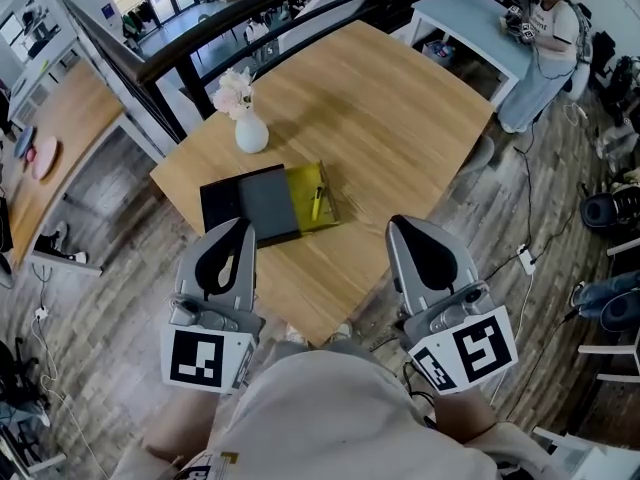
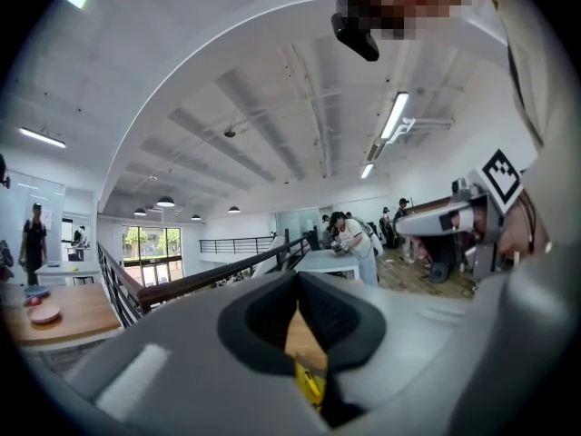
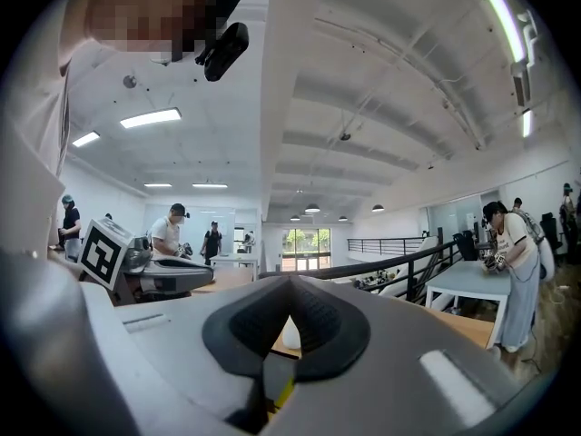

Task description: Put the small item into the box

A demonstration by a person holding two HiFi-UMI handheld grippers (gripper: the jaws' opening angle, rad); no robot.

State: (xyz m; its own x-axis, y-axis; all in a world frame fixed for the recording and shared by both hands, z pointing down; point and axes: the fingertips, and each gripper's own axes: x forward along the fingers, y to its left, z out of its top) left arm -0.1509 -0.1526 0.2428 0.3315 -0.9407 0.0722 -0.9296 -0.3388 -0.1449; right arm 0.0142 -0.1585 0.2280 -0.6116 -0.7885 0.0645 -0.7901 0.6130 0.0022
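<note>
A yellow box [image 1: 328, 194] lies open on the wooden table [image 1: 400, 128], partly covered by a dark grey lid [image 1: 268, 205] with a black panel [image 1: 218, 203] under it. A small yellow item [image 1: 317, 203] lies inside the box. My left gripper [image 1: 241, 224] hovers at the table's near edge, just in front of the lid, jaws shut and empty. My right gripper [image 1: 400, 224] hangs to the right of the box, also shut on nothing. In the left gripper view the left gripper [image 2: 298, 280] has the yellow item [image 2: 310, 384] showing below its jaws. In the right gripper view the right gripper [image 3: 290, 284] is shut.
A white vase with pale flowers [image 1: 248, 128] stands behind the box. A dark railing [image 1: 250, 18] runs past the table's far side. A person [image 1: 545, 38] stands at a light blue table [image 1: 470, 23] at the back right. Cables [image 1: 535, 218] trail on the floor to the right.
</note>
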